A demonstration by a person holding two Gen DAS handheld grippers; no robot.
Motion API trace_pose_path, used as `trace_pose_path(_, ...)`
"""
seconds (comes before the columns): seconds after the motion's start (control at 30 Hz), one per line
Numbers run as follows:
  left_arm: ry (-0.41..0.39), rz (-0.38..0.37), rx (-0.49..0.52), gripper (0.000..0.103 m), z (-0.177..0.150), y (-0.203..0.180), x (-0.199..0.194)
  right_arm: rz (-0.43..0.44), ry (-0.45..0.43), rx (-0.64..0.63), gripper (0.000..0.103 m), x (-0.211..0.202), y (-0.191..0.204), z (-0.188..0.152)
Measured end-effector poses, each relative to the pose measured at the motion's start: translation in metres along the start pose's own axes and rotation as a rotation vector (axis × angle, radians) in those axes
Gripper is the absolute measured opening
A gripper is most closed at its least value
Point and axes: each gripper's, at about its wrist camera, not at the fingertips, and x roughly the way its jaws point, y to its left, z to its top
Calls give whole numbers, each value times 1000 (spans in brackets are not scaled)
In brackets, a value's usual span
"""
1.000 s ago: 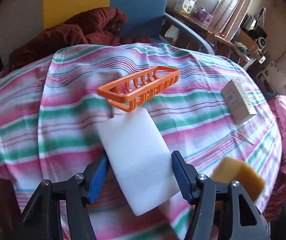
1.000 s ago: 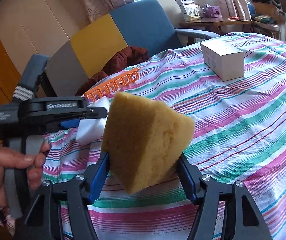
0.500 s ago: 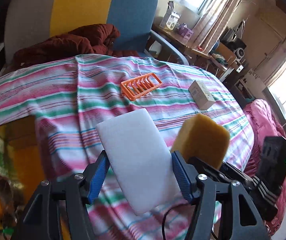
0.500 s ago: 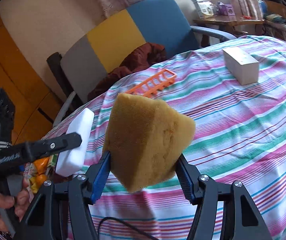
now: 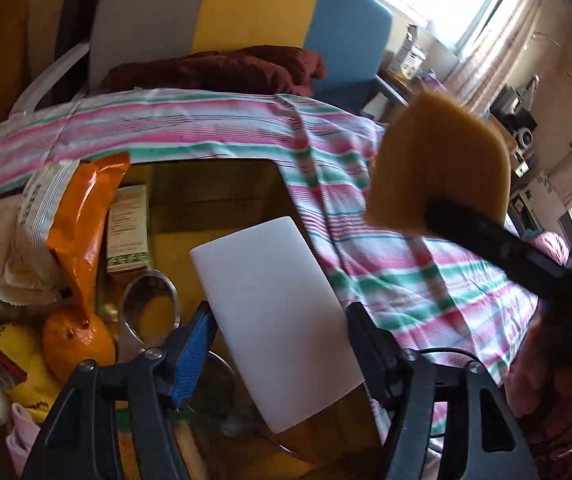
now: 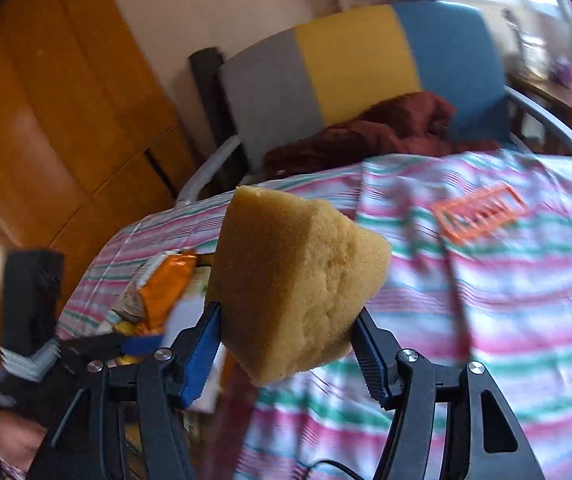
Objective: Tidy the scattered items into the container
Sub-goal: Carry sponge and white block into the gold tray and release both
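The left gripper [image 5: 282,344] now hangs over the container [image 5: 214,192], an open brown box beside the table, whereas half a second ago it was above the striped tablecloth [image 5: 406,280] with the orange rack directly ahead; its jaws are opening, and the white foam block [image 5: 278,320] lies between them with a visible gap at the blue pad on the left side, so the block is judged to be in release and about to fall into the box. The container already holds an orange snack bag [image 5: 86,216], a small carton [image 5: 128,228], a metal ring [image 5: 150,300], an orange [image 5: 78,340] and a yellow toy [image 5: 26,376], so free space remains toward its right side, below the block. The block is a flat, smooth, plain white rectangle with rounded corners, tilted with its far end raised. Further right, the right gripper [image 6: 286,344] is clenched on the yellow sponge [image 6: 298,280], a coarse-pored wedge that bulges above the pads; it has travelled from over the table toward the box edge and is judged next in line for deposit. On the far right, the orange rack [image 6: 482,212] still lies on the tablecloth, well apart from the container, so the task is judged unfinished
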Motion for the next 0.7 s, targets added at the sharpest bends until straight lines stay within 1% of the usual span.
trace_pose_path(0.07,56,2,-10,73,-2,6,10,24,27,-31,64,20,16,14)
trace_pose_path(0.1,62,5,-10,73,-4,7,12,33,45,-41,64,29,21,18)
trace_pose_path(0.17,55,-12,-6,74,-9,8,10,56,109,-57,65,53,33,27)
trace_pose_path(0.23,45,-29,-11,76,-14,9,6,73,164,-74,71,75,41,30)
trace_pose_path(0.27,38,-30,-9,78,-17,10,4,79,193,-79,71,85,43,31)
trace_pose_path(0.3,30,-20,-3,81,-20,10,1,83,219,-79,74,95,44,32)
trace_pose_path(0.37,19,1,17,82,-25,9,-5,84,259,-77,76,105,44,30)
trace_pose_path(0.4,10,0,24,82,-26,9,-7,81,263,-73,78,104,43,29)
trace_pose_path(0.43,-2,-3,25,82,-27,9,-10,82,252,-62,82,100,42,28)
trace_pose_path(0.47,-12,-1,26,82,-27,10,-11,86,234,-48,85,95,40,26)
trace_pose_path(0.53,-39,22,19,81,-26,10,-14,79,179,-17,85,85,33,26)
trace_pose_path(0.57,-59,35,8,79,-27,9,-18,60,149,-18,83,80,32,27)
trace_pose_path(0.6,-77,44,-12,77,-27,11,-22,42,131,-41,62,77,34,28)
trace_pose_path(0.63,-93,44,-38,75,-27,14,-27,26,129,-78,38,77,39,29)
trace_pose_path(0.67,-104,41,-56,73,-28,18,-33,7,129,-116,33,77,45,30)
trace_pose_path(0.7,-113,34,-67,73,-30,20,-38,-3,120,-157,32,77,52,30)
